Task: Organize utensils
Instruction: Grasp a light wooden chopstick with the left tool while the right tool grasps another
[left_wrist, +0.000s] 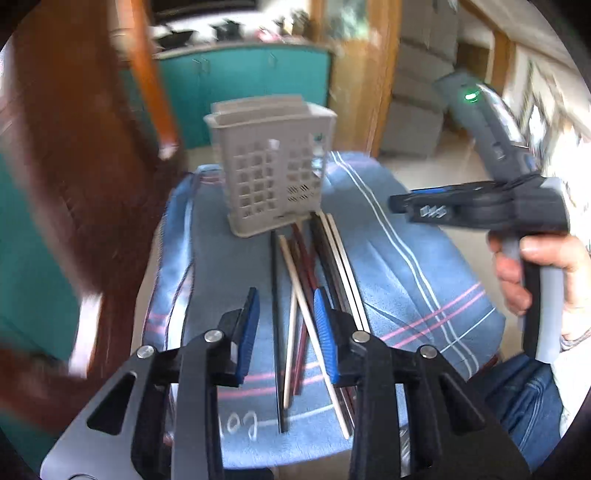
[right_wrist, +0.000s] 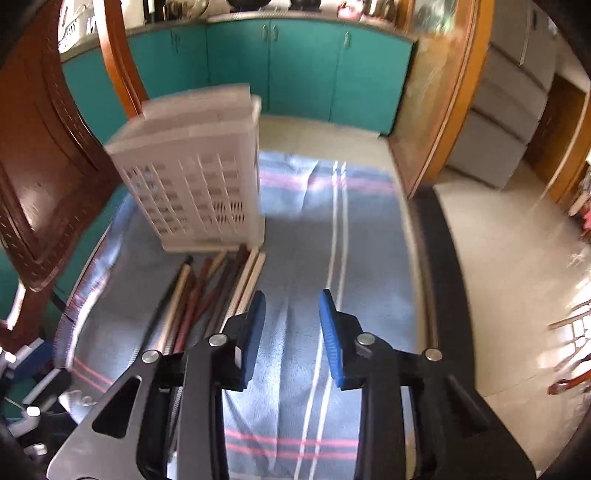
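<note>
A grey perforated utensil holder (left_wrist: 271, 168) stands upright on a blue striped towel (left_wrist: 406, 266). Several chopsticks (left_wrist: 314, 280), pale, dark red and black, lie in a loose pile on the towel in front of the holder. My left gripper (left_wrist: 286, 328) is open and empty, held above the near ends of the chopsticks. My right gripper (right_wrist: 291, 334) is open and empty over bare towel (right_wrist: 306, 258), to the right of the chopsticks (right_wrist: 214, 291). The holder (right_wrist: 195, 173) is ahead and to its left. The right gripper also shows in the left wrist view (left_wrist: 402, 206), held by a hand.
A brown wooden chair back (left_wrist: 74, 177) rises at the left of the towel. Teal cabinets (right_wrist: 295, 62) stand behind, with a wooden door frame (right_wrist: 439, 122) at the right. Tiled floor (right_wrist: 517, 277) lies to the right.
</note>
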